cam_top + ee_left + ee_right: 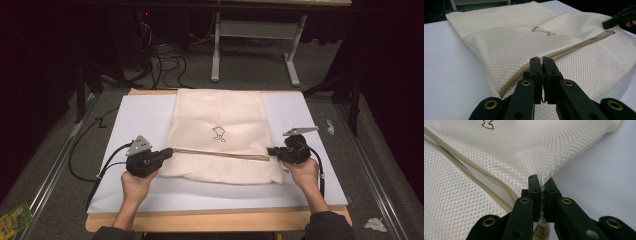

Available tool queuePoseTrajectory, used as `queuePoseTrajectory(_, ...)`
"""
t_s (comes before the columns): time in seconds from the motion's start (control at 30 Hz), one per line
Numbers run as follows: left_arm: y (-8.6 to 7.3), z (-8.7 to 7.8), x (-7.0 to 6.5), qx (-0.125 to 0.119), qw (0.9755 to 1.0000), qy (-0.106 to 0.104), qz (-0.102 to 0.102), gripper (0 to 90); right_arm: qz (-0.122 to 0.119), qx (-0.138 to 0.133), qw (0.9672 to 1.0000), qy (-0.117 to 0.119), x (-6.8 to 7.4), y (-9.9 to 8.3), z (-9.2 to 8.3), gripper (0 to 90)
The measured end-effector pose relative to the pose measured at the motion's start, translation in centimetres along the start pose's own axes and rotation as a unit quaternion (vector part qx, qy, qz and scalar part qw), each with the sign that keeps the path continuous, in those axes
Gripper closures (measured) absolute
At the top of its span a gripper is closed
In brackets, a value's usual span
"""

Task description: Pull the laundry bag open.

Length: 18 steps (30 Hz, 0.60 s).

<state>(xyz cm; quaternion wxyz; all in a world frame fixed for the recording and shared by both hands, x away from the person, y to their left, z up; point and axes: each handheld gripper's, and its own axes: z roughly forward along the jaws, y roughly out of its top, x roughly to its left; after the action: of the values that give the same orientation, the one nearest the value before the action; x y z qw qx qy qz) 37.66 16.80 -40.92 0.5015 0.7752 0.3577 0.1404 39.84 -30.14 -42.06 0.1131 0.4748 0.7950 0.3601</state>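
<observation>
mesh bag [220, 135]: small dark outline logo, unreadable | left hand-held gripper [541, 61] clamps zipper [564, 51] | right hand-held gripper [540, 182] pinches mesh

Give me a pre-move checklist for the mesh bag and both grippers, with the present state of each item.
1. Right gripper shut on the mesh bag: ok, mesh is pinched between its jaws at the bag's edge.
2. Left gripper holding something at the zipper: cannot tell, jaws are shut over the zipper line, but what they pinch is hidden.
3. Zipper state: partly open near the right gripper, a gap shows between its two tapes.
4. Bag flat on the table: ok, though mesh is pulled up at the right grip.
5. Grippers at opposite ends of the zipper: ok.
</observation>
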Motion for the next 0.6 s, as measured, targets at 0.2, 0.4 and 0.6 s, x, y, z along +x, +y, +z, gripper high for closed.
queuePoseTrajectory(0.2,-0.06,-0.44,0.34,-0.003,1.0,0.005,-0.003,87.2,0.0,-0.001,1.0,-0.002,-0.06,-0.03,-0.03,88.1)
queuePoseTrajectory(0.4,-0.24,-0.73,0.6,-0.002,1.0,0.007,-0.007,87.2,0.001,0.0,1.0,-0.001,-0.12,-0.01,-0.11,88.1)
queuePoseTrajectory(0.6,-0.25,-0.77,0.74,-0.002,1.0,0.006,-0.007,87.2,0.002,0.0,1.0,-0.001,-0.13,-0.02,-0.16,88.1)
